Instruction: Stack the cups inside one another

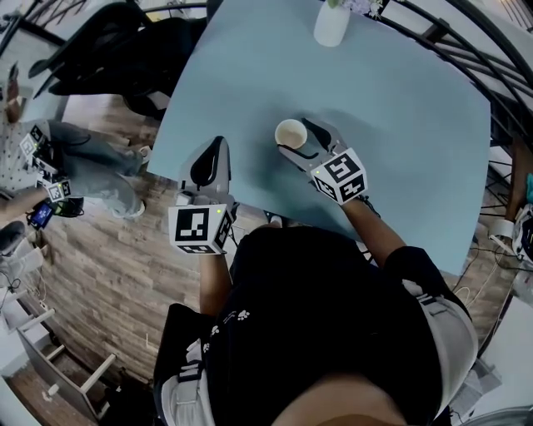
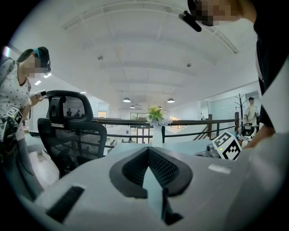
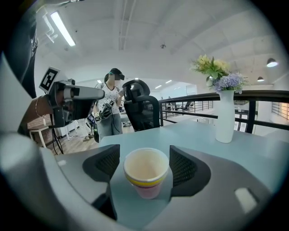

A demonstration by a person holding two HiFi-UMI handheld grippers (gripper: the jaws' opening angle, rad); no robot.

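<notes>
The cups stood upright on the pale blue surface, nested one inside another. From the side they showed a pale rim, a yellow band under it and a pink wall below. The right tongs stood wide apart with this stack between its two dark ribbed pads. The pads sat close beside the rim on either side, with a thin strip of surface showing at the left, and whether the right pad touched the cup could not be told. In the head view these tongs reached in from the near right, its marker cube just behind it. The left tongs hung over the near left edge of the surface, apart from the cups. Its pads met at the tips, leaving only a narrow wedge of blue between them further back and nothing gripped. Its own marker cube sat over the wooden floor. A white vase stood at the far side of the surface, well away from the cups, holding yellow and lilac flowers. A black office chair stood beyond the surface, and a person stood near it.
</notes>
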